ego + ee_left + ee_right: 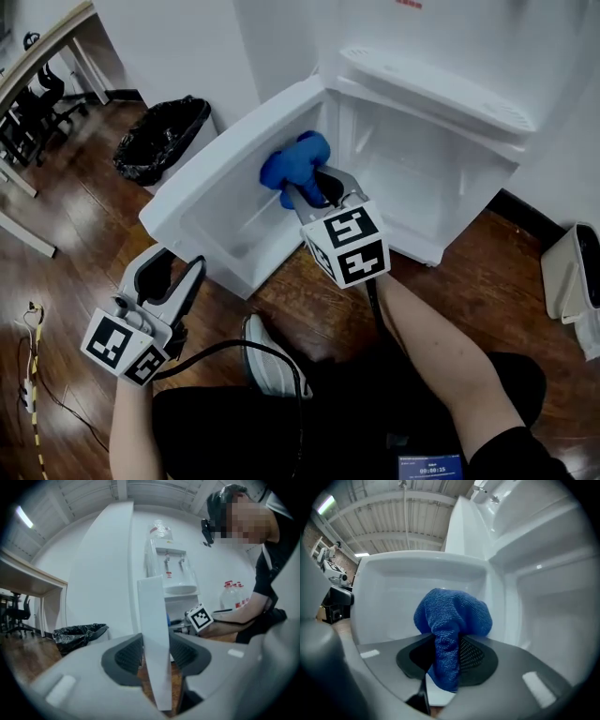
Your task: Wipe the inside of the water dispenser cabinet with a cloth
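Left gripper (176,272) at 7 o'clock clamps its fingers on the open cabinet door (216,178) edge. Right gripper (314,192), forearm outstretched, pinches the blue cloth (295,161), bunched length pointing 11 o'clock, at the door's inner face.

Cabinet door (220,187) swung wide left, cavity (422,178) open to the front. Black-bagged bin (164,141) near the door's outer face blocks that side. White container (567,272) on floor right, well apart from cavity.
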The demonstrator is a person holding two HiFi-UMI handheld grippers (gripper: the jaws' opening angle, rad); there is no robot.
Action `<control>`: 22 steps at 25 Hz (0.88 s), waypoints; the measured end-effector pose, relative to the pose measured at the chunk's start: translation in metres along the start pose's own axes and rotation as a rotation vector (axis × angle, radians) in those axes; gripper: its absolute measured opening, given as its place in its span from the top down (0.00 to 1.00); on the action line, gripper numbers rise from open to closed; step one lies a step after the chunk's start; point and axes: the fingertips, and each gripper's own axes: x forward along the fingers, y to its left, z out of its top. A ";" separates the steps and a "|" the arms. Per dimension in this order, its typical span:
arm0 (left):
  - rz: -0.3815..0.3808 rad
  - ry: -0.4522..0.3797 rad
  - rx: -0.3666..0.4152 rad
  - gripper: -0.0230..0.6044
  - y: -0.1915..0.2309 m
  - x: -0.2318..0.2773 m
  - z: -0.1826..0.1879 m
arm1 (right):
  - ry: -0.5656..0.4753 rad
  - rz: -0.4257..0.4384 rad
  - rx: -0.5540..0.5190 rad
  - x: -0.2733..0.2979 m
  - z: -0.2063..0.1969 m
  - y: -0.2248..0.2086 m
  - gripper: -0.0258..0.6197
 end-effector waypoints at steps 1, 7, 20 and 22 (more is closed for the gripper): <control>0.004 0.000 -0.003 0.68 0.001 0.000 0.000 | 0.004 0.030 0.006 0.000 -0.003 0.017 0.78; 0.021 -0.004 -0.026 0.68 0.006 0.000 -0.001 | -0.002 0.300 -0.153 -0.013 0.006 0.126 0.78; -0.018 0.004 -0.022 0.68 -0.001 0.000 -0.001 | 0.182 -0.025 0.021 0.006 -0.057 -0.030 0.78; -0.018 0.005 -0.025 0.68 -0.001 0.001 -0.001 | 0.189 -0.012 0.056 0.010 -0.062 -0.011 0.78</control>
